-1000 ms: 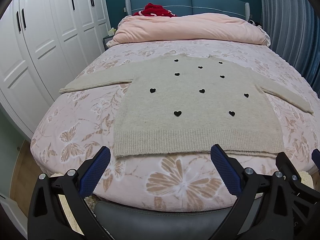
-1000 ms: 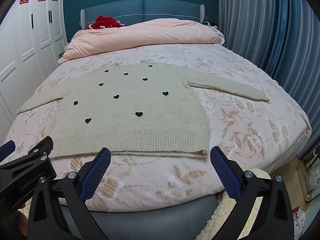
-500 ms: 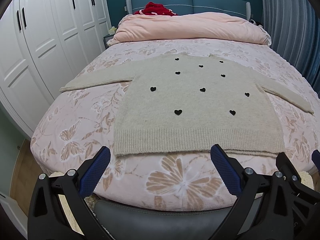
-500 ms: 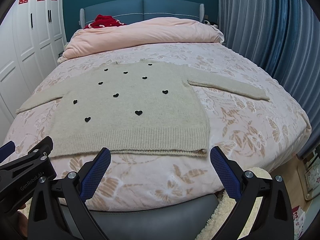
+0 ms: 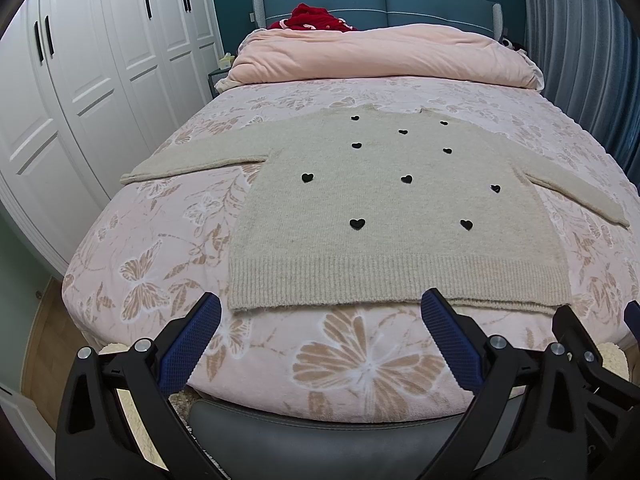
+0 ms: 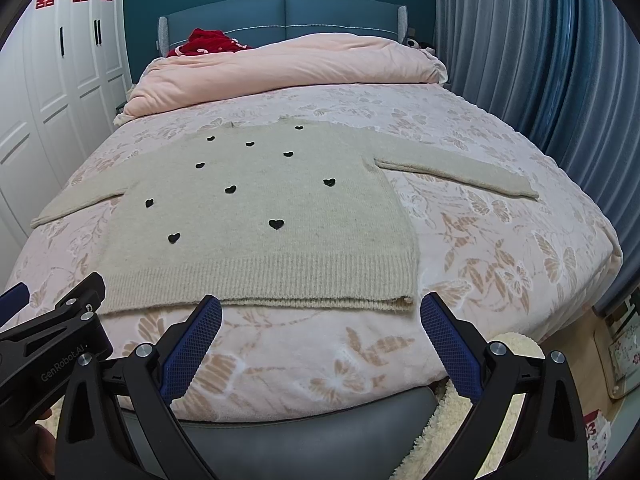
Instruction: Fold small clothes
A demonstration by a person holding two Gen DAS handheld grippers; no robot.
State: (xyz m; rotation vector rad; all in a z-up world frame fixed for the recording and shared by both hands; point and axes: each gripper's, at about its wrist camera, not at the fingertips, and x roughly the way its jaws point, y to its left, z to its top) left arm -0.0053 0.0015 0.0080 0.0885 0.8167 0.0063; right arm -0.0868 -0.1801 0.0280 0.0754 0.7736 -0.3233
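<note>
While you hold both tools over the foot of the bed, your left gripper (image 5: 320, 320) is spread wide, its blue pads (image 5: 190, 340) gripping nothing, and it hangs clear of the fabric just short of the sweater's ribbed hem. Your right gripper (image 6: 320, 320) is the same story: jaws released and empty, hovering just off the hem's right corner. From the right wrist view you can see the left tool's black frame poking in at the lower left, so the two sit side by side.

Out past the pads, the beige knit sweater (image 5: 396, 216) lies flat and face up on the pink butterfly-print bedspread (image 5: 160, 256), hem nearest you, neckline pointing away toward the headboard. Small black hearts (image 5: 357, 223) dot its front. Both sleeves are stretched out sideways from the body: the left sleeve (image 5: 192, 162) runs toward the wardrobe side, the right sleeve (image 6: 456, 172) toward the curtain side, each lying flat on the bedspread.

Beyond the sweater's neckline, a pink duvet (image 5: 380, 56) is bunched across the bed, with a red garment (image 5: 312, 16) behind it against the blue headboard (image 5: 380, 0). White wardrobe doors (image 5: 80, 80) stand to the sweater's left, and blue-grey curtains (image 6: 540, 60) hang to its right.
</note>
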